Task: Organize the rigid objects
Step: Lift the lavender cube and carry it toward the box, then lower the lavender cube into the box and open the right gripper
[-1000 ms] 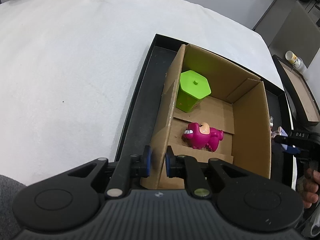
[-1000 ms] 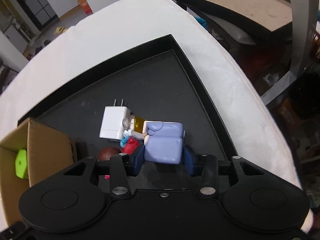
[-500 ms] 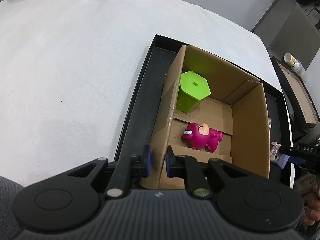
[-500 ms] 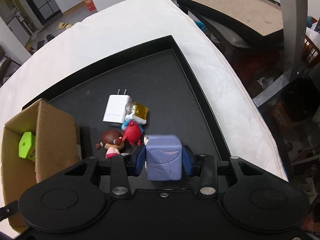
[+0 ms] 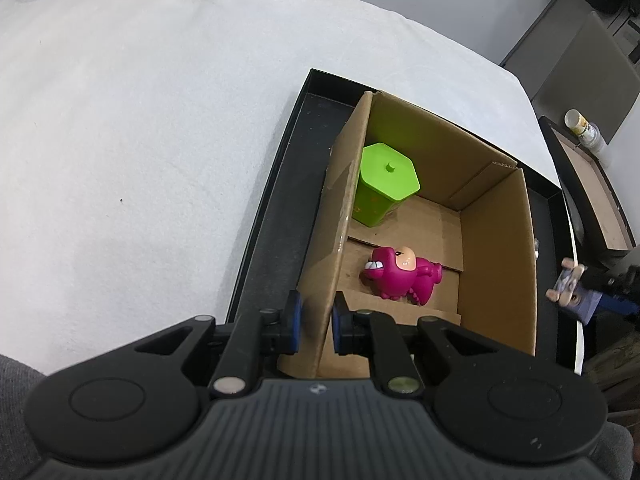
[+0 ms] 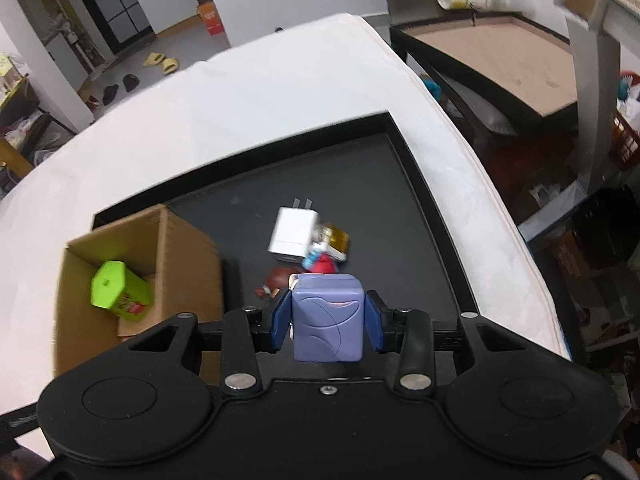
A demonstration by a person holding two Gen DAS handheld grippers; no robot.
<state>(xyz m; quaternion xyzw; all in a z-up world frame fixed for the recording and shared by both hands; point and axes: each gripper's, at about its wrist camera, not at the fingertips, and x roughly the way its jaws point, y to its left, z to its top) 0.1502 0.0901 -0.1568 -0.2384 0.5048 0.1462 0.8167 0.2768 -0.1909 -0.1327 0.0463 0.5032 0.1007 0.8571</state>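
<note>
My left gripper [image 5: 316, 324] is shut on the near wall of an open cardboard box [image 5: 336, 248] that stands in a black tray [image 5: 276, 208]. Inside the box are a green hexagonal container [image 5: 384, 184] and a magenta dinosaur toy [image 5: 400, 276]. My right gripper [image 6: 328, 324] is shut on a lavender block-shaped figure [image 6: 328, 320] and holds it in the air above the tray [image 6: 424, 208]; the figure also shows in the left wrist view [image 5: 576, 292], right of the box. The box [image 6: 180, 248] and the green container [image 6: 116, 288] lie to its left.
On the tray floor lie a white plug charger [image 6: 292, 232], a small yellow object [image 6: 336, 236], a red and blue toy [image 6: 324, 264] and a brown-haired doll [image 6: 280, 280]. The tray sits on a white padded table [image 5: 140, 140]. A second tray [image 6: 500, 52] stands beyond the table edge.
My right gripper has lifted the lavender figure up off the tray and back, away from the other toys. The left gripper has kept its hold on the box wall.
</note>
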